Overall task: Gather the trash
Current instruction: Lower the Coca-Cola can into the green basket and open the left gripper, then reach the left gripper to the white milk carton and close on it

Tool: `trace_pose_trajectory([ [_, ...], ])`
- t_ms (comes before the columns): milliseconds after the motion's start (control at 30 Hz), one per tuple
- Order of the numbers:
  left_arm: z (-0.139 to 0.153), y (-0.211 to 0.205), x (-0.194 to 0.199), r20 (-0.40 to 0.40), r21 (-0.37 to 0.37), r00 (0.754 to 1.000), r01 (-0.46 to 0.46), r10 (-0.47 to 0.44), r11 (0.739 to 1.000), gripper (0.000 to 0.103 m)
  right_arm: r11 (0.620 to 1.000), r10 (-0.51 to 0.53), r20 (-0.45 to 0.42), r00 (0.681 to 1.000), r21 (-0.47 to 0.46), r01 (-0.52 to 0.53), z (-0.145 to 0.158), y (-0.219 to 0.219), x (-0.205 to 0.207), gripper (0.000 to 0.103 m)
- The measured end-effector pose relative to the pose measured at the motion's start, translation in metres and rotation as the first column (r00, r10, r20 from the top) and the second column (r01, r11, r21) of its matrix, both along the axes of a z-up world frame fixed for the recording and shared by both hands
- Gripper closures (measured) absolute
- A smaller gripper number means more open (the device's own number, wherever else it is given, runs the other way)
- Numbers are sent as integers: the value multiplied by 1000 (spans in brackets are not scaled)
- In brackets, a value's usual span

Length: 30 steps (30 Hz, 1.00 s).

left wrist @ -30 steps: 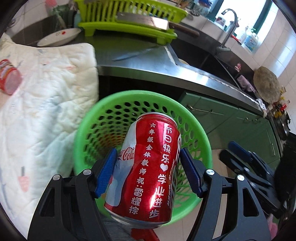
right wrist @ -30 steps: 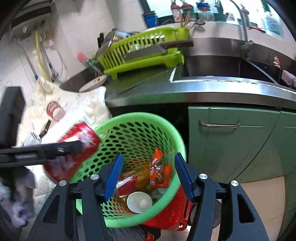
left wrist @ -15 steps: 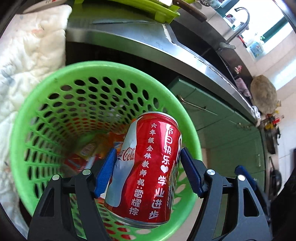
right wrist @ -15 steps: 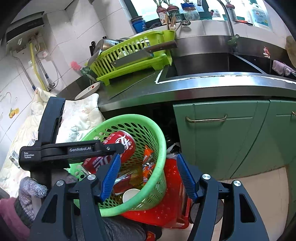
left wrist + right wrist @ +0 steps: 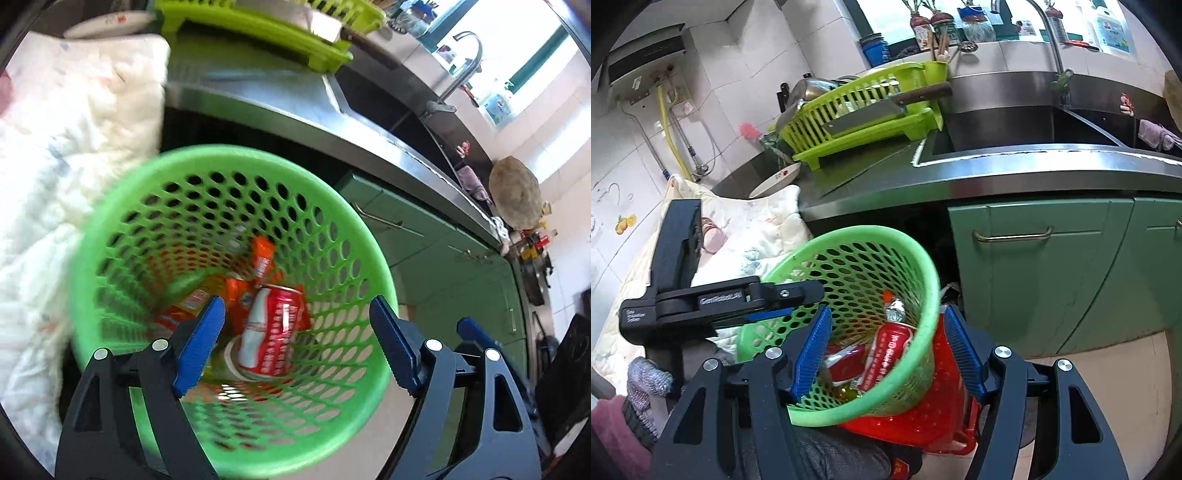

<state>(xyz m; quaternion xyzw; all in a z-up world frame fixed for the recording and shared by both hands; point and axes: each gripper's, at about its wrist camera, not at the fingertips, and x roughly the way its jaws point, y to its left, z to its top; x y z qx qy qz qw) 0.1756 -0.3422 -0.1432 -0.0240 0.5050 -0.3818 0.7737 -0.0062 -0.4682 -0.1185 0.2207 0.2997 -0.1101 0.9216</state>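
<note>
Inside basket [image 5: 354, 236], can [image 5: 271, 332], now off left tongs [image 5: 297, 343].

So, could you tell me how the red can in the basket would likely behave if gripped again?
The can looks dented, so it is probably empty, light and easily crushed. Its glossy round wall may slip or roll. It lies tilted on loose wrappers, so it could shift when touched.

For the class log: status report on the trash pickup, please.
Left hand-held gripper open, empty, over green basket. Right hand-held gripper open, empty. Red can lies inside basket on wrappers. Nothing in the way.
</note>
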Motion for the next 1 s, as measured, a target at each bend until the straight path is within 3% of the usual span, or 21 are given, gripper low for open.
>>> trace_pose_trajectory([
  [333, 36, 81, -2, 108, 34, 988, -117, 113, 993, 23, 996, 88, 30, 996, -37, -86, 22, 41, 16, 38],
  [600, 56, 155, 0, 177, 63, 960, -229, 215, 971, 23, 980, 192, 39, 981, -54, -190, 35, 86, 40, 36],
  [1000, 84, 267, 12, 252, 61, 886, -417, 390, 907, 23, 939, 339, 34, 940, -76, -335, 48, 154, 81, 35],
])
